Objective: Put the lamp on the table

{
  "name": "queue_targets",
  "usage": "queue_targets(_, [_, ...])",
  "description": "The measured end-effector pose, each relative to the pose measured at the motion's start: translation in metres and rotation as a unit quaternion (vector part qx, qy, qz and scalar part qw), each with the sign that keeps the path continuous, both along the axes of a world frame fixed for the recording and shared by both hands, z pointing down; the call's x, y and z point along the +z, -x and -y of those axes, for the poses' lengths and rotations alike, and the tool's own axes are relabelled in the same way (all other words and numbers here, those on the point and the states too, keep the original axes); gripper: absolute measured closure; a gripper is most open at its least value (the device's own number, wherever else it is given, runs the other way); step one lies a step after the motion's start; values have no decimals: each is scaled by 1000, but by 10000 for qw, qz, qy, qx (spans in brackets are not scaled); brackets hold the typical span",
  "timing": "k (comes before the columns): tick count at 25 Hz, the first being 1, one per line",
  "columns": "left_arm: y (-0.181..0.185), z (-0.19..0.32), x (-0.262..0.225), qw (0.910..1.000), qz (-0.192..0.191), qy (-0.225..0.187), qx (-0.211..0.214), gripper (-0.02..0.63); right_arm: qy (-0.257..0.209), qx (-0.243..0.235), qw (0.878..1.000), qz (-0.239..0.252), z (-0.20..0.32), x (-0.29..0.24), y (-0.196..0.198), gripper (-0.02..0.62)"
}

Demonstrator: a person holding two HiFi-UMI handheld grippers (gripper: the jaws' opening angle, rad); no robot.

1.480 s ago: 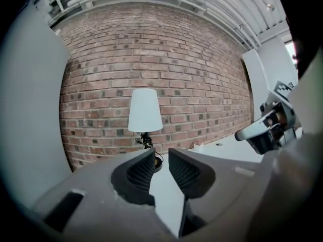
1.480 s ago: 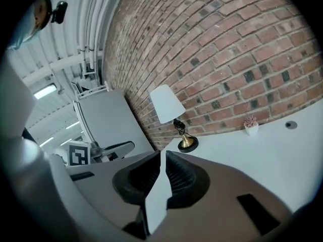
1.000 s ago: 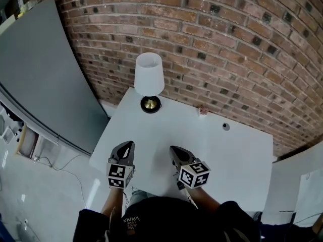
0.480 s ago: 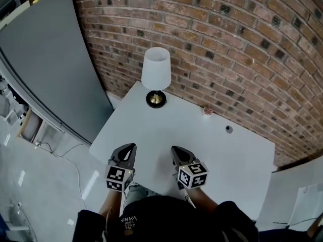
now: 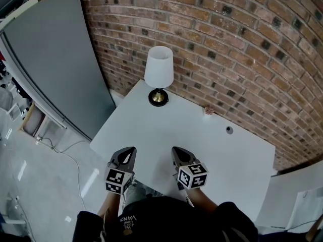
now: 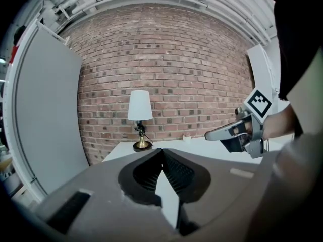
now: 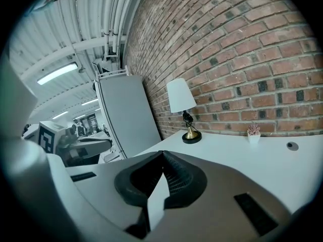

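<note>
Your left gripper and right gripper are both pressed together and empty, over the near edge of the table. The lamp stands upright at the far left corner. It is probably base-heavy with a flimsy shade, so take the slim stem.

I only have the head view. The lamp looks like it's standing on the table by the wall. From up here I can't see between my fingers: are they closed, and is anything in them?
Observer: The gripper views show the left gripper and the right gripper each with fingers closed together and nothing between them.
Operator: And that small pinkish speck I see?
Observer: The right gripper view shows it side-on: a small pink plant in a white pot, standing apart from the lamp.
Operator: Is the lamp upright?
Observer: Yes. In the left gripper view it stands straight up on the table.
</note>
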State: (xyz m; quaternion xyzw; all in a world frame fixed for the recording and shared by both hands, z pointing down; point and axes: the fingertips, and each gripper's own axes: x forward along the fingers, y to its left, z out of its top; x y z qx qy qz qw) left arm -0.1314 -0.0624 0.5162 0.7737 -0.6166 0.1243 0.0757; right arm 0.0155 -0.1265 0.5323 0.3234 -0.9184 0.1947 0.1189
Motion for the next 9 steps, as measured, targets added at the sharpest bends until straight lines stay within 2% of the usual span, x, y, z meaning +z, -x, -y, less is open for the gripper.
queue_targets(9, [-5, -4, -6, 9999, -14, -109, -86, 595, -14, -48, 10000, 45, -6, -3, -6, 597])
